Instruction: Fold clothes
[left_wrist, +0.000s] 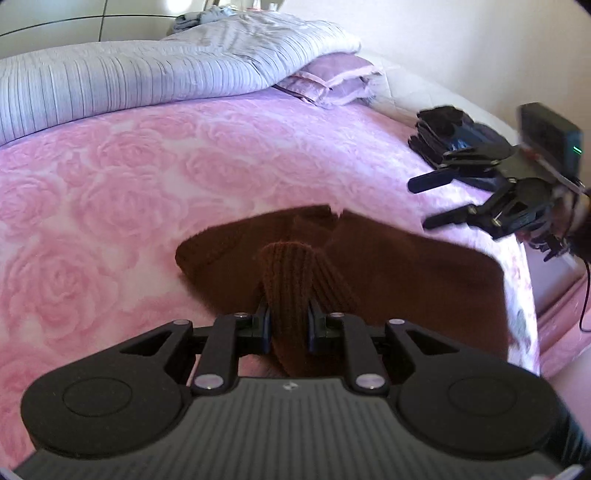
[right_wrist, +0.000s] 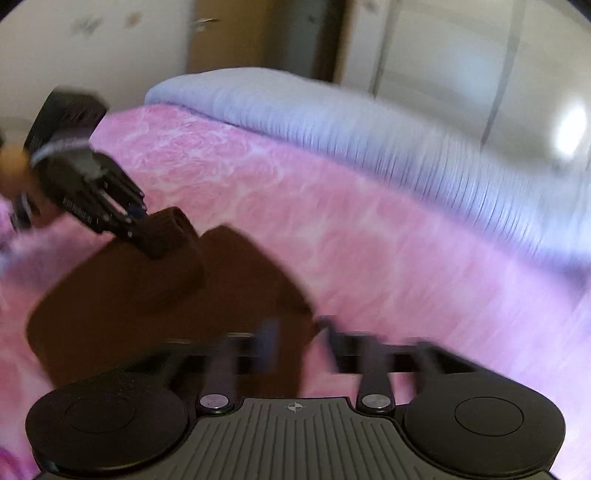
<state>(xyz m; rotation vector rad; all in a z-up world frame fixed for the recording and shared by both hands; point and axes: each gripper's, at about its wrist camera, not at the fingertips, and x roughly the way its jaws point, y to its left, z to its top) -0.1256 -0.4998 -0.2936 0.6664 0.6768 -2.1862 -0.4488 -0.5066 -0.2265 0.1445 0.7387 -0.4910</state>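
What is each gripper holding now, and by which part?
Left gripper: shut on the brown sweater, at its ribbed cuff. Right gripper: open, nothing held.

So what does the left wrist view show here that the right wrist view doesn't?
Only the left wrist view: a dark folded stack near the bed's far edge, a purple pillow under the striped duvet, and the right gripper with jaws open, nothing between them.

Only the right wrist view: a door behind the bed and the left gripper seen from outside.

Both: the brown sweater on the pink rose bedspread, its ribbed cuff clamped in the left gripper's jaws.
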